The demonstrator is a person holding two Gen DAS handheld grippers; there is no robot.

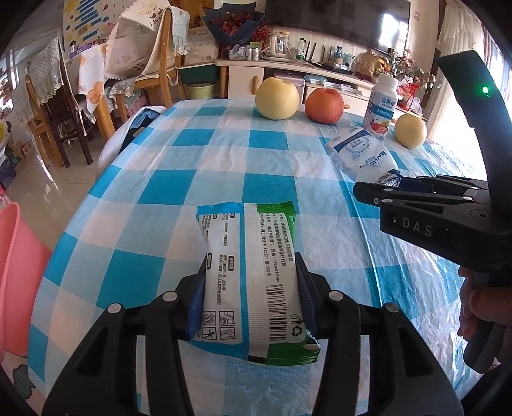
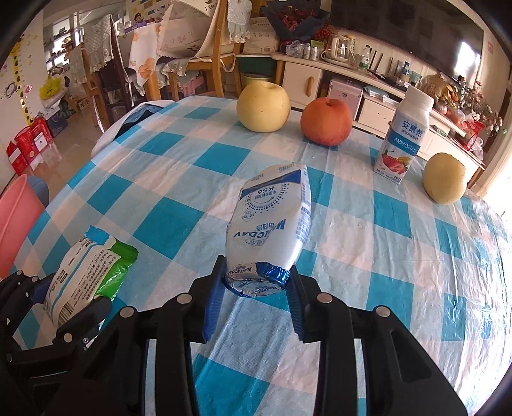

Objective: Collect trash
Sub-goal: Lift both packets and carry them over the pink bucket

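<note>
Over tablecloth (image 1: 224,153) — left tool (image 1: 251,284) pinching wipes pack (image 1: 252,275), right tool (image 2: 256,281) pinching cup (image 2: 272,217)

Table w/ blue-and-white checked plastic cloth (image 2: 198,163). Along its far edge, left to right: yellow apple (image 2: 263,106), red apple (image 2: 325,121), upright white yogurt bottle w/ fruit label (image 2: 404,134), smaller yellow fruit (image 2: 444,178) just beside bottle. Pink bin (image 2: 16,220) on floor at table's left. Background: wooden chairs w/ lace covers (image 1: 153,54), white TV cabinet (image 2: 320,76), dark TV screen (image 1: 336,19), kettle (image 1: 278,44).
</note>
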